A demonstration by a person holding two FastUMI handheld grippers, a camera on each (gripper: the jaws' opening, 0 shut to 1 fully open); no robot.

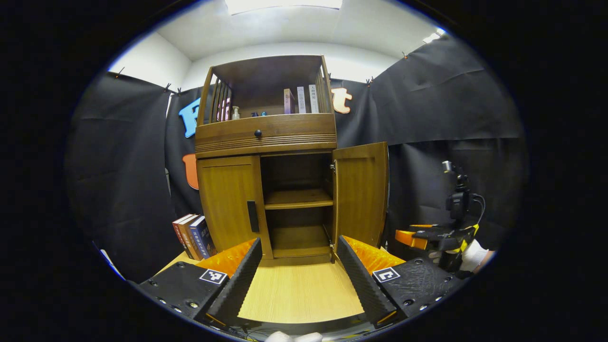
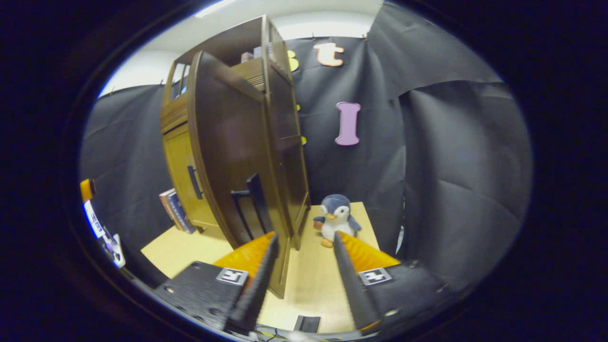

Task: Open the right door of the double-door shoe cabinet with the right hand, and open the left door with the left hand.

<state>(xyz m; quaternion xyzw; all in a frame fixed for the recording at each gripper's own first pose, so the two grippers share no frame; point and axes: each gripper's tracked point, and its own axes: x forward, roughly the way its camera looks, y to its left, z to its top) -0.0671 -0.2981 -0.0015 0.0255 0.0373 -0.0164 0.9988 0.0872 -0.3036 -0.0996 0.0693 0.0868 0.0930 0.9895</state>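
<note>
Right door (image 2: 228,156) swung open, edge between wide right tool (image 2: 304,247) fingers, untouched.

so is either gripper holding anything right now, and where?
Nothing held. Left gripper open, short of the closed left door; right gripper open beside the open right door's edge.

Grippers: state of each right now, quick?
Left gripper: jaws open, holding nothing, facing the closed left door.
Right gripper: jaws open, holding nothing, astride the edge of the open right door.

Left view frontal, right view beside cabinet (image 1: 270,190)
</note>
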